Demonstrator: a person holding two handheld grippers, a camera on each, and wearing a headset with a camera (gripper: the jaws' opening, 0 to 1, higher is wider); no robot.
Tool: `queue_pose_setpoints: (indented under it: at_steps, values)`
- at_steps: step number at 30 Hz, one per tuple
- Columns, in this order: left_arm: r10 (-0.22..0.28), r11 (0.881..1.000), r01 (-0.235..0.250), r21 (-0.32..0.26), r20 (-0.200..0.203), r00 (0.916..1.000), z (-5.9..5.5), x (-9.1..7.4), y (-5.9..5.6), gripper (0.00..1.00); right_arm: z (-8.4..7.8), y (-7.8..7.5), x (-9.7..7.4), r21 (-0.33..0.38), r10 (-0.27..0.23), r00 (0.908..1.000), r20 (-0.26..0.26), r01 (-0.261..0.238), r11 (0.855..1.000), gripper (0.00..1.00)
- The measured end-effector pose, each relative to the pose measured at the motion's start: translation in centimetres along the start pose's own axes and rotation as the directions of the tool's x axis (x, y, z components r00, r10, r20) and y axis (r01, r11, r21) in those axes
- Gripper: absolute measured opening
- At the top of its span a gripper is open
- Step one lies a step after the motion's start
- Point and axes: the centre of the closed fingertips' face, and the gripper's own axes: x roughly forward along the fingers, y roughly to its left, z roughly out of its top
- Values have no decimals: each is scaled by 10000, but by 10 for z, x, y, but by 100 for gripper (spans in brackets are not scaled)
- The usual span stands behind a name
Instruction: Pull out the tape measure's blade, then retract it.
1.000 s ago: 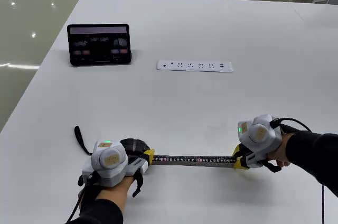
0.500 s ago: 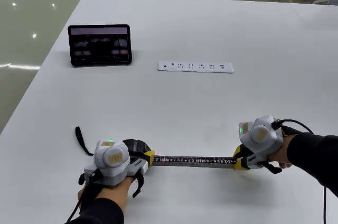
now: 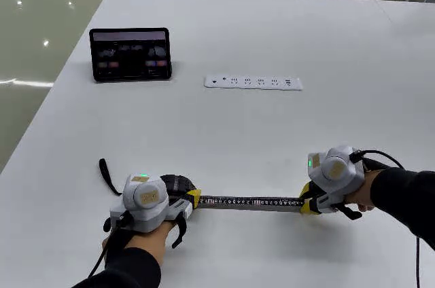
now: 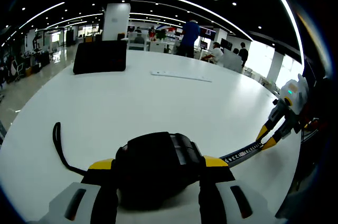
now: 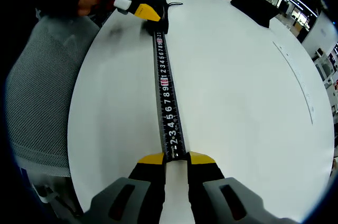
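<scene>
Black case [image 4: 157,150] in left tongs [image 4: 159,164]; right tongs [image 5: 175,158] pinch blade [image 5: 166,94].

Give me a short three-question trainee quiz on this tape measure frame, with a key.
1. True or false: the blade is fully wound into the tape measure case.
2. The right gripper is shut on: A the tape measure case, B the blade's tip, C nothing.
3. Fill in: in the head view, the white item on the table to the right of the tablet is a ____.
Key: 1 false; 2 B; 3 power strip.
</scene>
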Motion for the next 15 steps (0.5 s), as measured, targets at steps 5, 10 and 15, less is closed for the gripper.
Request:
queue_pose_setpoints:
  at_steps: [5, 10, 15]
  values:
    - [-20, 10000, 20, -13, -29, 10000, 0, 0, 0, 58, 2, 1, 1, 28, 24, 10000, 14, -24, 10000, 11]
    - [-67, 10000, 66, -45, -78, 9999, -1, 0, 0, 58, 3, 1, 1, -66, 42, 10000, 12, -42, 10000, 11]
    - [-53, 10000, 52, -48, -81, 10000, -1, 0, 0, 58, 5, 1, 2, 15, 11, 10000, -20, -11, 10000, 11]
